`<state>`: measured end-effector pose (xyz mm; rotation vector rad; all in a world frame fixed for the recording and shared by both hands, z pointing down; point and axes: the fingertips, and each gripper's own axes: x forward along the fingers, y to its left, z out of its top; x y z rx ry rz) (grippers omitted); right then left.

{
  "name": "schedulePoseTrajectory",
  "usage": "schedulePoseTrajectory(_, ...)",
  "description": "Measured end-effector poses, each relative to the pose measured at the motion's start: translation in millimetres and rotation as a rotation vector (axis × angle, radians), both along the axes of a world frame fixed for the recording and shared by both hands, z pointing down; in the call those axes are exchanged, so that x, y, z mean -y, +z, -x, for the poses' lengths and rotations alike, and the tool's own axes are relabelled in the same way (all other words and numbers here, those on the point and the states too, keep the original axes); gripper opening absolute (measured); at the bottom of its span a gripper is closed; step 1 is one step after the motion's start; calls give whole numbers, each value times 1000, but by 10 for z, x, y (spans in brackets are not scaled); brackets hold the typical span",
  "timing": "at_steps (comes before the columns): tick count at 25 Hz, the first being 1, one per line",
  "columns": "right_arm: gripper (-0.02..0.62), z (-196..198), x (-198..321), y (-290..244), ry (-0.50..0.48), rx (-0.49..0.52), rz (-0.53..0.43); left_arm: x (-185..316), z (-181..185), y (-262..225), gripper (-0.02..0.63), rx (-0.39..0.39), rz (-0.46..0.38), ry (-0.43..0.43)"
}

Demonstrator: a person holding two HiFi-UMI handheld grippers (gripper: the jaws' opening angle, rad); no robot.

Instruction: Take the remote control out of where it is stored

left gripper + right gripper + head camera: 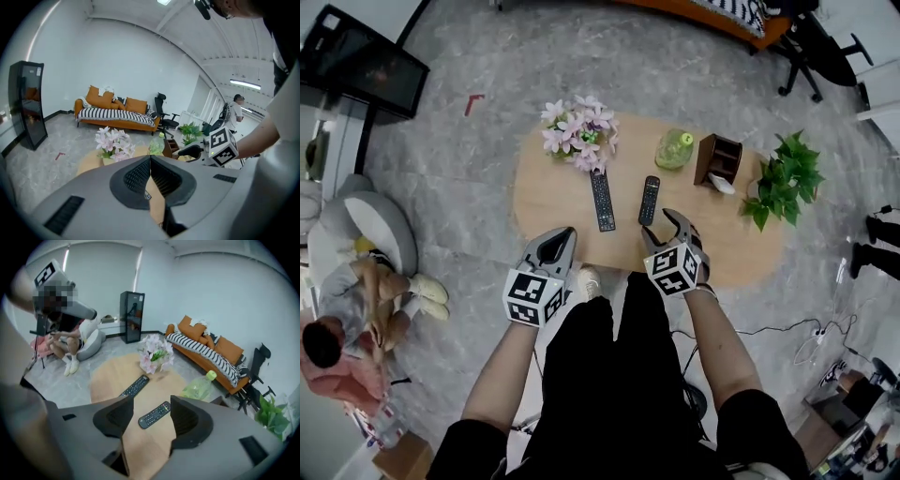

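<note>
1. Pale wood forms the oval worktop (546, 192). In the head view its near edge is hidden behind both hand-held grippers and the person's dark clothes.
2. The short remote control (649, 200) lies flat on the bare wood, out in the open, near a brown box (718, 159) with open compartments. A longer remote (602, 200) lies beside it without touching, below the pink flowers (579, 134).
3. The right hand-held gripper (664, 228) hangs over the near edge, released, with its jaws wide apart and grasping nothing. In the right gripper view the short remote control (154, 414) shows in the gap, but it rests on the wood beyond the jaws and is untouched.
4. The left hand-held gripper (555, 239) is clenched, its pads meeting with nothing between them. In its own view its grey body covers most of the worktop and hides both remotes.
5. A green bottle (674, 150) stands between the flowers and the box. A small white thing (722, 185) at the foot of the box is too small to identify.
6. A leafy plant (786, 178) sits at the right end, and its leaves hide its base.
</note>
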<state>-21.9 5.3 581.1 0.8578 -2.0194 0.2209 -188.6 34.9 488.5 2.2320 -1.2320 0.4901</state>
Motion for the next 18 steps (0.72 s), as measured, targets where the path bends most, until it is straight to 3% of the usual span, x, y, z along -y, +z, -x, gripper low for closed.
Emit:
schedulePoseTrajectory(4, 249, -70, 79, -778, 144, 145, -72, 179, 43, -552, 6, 3, -98, 6)
schedulePoseTrajectory(7, 238, -159, 106, -1290, 200, 187, -168, 305, 76, -948, 6, 9, -168, 11)
schedulePoseTrajectory(10, 174, -255, 86, -1775, 266, 258, -258, 383, 114, -1320, 6, 3, -237, 6)
schedulePoseTrajectory(13, 108, -338, 41, -2211, 350, 401, -313, 390, 128, -1702, 6, -35, -311, -11)
schedulePoseTrajectory(15, 77, -429, 25, -2392, 410, 480, -347, 375, 111, -1870, 6, -63, -362, -19)
schedulePoseTrajectory(18, 44, -576, 31, -2497, 480, 523, -394, 346, 78, -1915, 6, -71, -387, -15)
